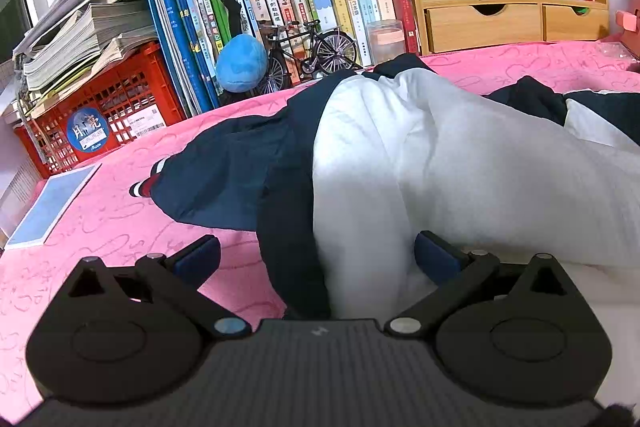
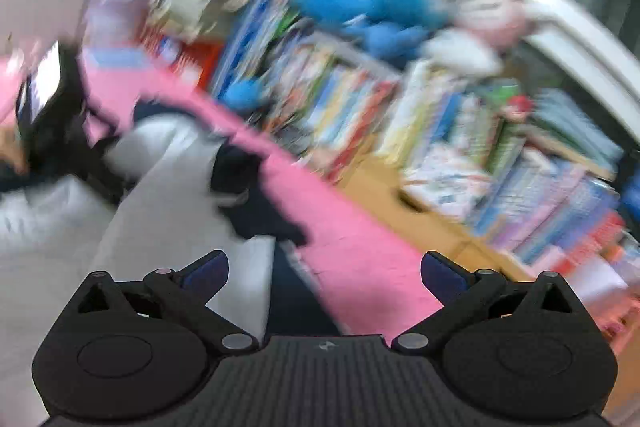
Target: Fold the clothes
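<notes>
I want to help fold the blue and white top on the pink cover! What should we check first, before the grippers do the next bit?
1. Left gripper open: ok, its jaws stand wide apart.
2. Cloth between the left pads: ok, a fold of the navy and white garment bulges up between them, but the pads do not press on it.
3. Right gripper open and holding nothing: ok.
4. Right view sharp enough to aim: not ok, it is blurred and tilted.
5. Garment lying flat: not ok, it is bunched up on the pink cover.
6. Room on the cover beside the sleeve: ok, only a blue booklet lies near the edge.
</notes>
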The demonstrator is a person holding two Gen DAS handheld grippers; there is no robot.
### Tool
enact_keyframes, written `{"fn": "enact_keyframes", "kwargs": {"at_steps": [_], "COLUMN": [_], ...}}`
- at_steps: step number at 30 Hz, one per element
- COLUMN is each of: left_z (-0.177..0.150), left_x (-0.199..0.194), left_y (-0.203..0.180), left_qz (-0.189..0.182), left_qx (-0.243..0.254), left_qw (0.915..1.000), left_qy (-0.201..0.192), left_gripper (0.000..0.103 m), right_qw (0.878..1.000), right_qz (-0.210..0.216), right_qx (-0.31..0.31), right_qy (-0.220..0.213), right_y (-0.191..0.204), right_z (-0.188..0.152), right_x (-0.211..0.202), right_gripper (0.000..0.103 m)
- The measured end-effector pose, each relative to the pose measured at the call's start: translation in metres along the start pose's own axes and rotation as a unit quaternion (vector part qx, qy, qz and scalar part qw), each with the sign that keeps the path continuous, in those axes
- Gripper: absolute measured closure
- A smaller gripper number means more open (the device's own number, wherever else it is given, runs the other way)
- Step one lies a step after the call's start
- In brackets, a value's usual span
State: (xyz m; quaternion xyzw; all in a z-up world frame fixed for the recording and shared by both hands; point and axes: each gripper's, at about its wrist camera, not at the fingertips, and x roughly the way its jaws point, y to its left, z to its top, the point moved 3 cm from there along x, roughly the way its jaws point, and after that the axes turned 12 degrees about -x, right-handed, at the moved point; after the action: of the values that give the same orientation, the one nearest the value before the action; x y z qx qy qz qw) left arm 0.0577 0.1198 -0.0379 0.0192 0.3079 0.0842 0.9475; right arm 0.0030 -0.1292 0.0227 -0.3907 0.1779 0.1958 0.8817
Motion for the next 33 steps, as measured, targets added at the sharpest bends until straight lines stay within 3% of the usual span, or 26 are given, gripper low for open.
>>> {"fn": "enact_keyframes", "kwargs": {"at_steps": [3,5,6,7,9,11,14,16,19,20,21,22,24,26,28,30,33], "left_z": [-0.001,-0.002,-0.002,-0.002,0.002,0.006,0.010,0.009,0.002,-0.003,-0.007,-0.008,-0.006,0.002,0.018,0.032,0.048], "left_x": [-0.004,-0.013,-0.021,-0.037,-0.069,-0.094,-0.114,-0.108,-0.084,-0.076,-0.070,-0.070,-0.076,-0.084,-0.079,-0.062,-0.038], "left_y": [0.000,-0.001,-0.002,-0.002,0.006,0.004,-0.014,-0.025,-0.030,-0.030,-0.028,-0.021,-0.003,0.025,0.065,0.093,0.096], "left_qz": [0.005,0.003,-0.001,-0.027,-0.088,-0.148,-0.212,-0.208,-0.178,-0.171,-0.167,-0.173,-0.205,-0.235,-0.214,-0.158,-0.104], "left_qx": [-0.005,-0.010,-0.013,-0.022,-0.036,-0.027,0.006,0.032,0.046,0.044,0.040,0.026,-0.020,-0.092,-0.183,-0.243,-0.223], "left_qw": [1.0000,0.9999,0.9998,0.9990,0.9937,0.9863,0.9750,0.9758,0.9825,0.9842,0.9851,0.9846,0.9785,0.9675,0.9594,0.9571,0.9693], "left_qy": [-0.002,-0.008,-0.014,-0.029,-0.058,-0.069,-0.066,-0.059,-0.030,-0.013,0.002,0.007,0.008,-0.006,-0.015,-0.011,-0.001], "left_gripper": [0.000,0.000,0.000,0.000,0.000,0.000,0.000,0.000,0.000,0.000,0.000,0.001,0.001,0.000,0.000,0.000,0.000], "right_qw": [0.996,0.986,0.978,0.972,0.979,0.989,0.993,0.984,0.959,0.957,0.960,0.964,0.972,0.983,0.991,0.995,0.995], "right_qz": [0.037,0.078,0.108,0.126,0.112,0.075,-0.034,-0.115,-0.221,-0.220,-0.203,-0.184,-0.127,-0.061,-0.004,0.051,0.088], "right_qx": [0.044,0.094,0.127,0.151,0.122,0.064,-0.023,-0.052,-0.021,0.005,0.046,0.089,0.163,0.163,0.129,0.087,0.045], "right_qy": [0.066,0.110,0.128,0.129,0.121,0.112,0.115,0.129,0.178,0.189,0.186,0.171,0.109,0.063,0.026,-0.011,-0.016], "right_y": [-0.001,-0.007,-0.008,-0.008,-0.005,-0.003,-0.017,-0.046,-0.101,-0.114,-0.125,-0.130,-0.129,-0.106,-0.070,-0.033,0.016], "right_z": [-0.010,-0.022,-0.028,-0.034,-0.032,-0.027,-0.013,-0.003,0.010,0.010,0.010,0.011,0.013,0.021,0.031,0.041,0.045], "right_x": [0.060,0.097,0.108,0.110,0.105,0.102,0.110,0.132,0.169,0.173,0.170,0.161,0.128,0.102,0.080,0.059,0.056], "right_gripper": [0.000,0.011,0.053,0.076,0.093,0.096,0.097,0.096,0.094,0.091,0.076,0.057,0.035,0.028,0.010,0.008,0.008]}}
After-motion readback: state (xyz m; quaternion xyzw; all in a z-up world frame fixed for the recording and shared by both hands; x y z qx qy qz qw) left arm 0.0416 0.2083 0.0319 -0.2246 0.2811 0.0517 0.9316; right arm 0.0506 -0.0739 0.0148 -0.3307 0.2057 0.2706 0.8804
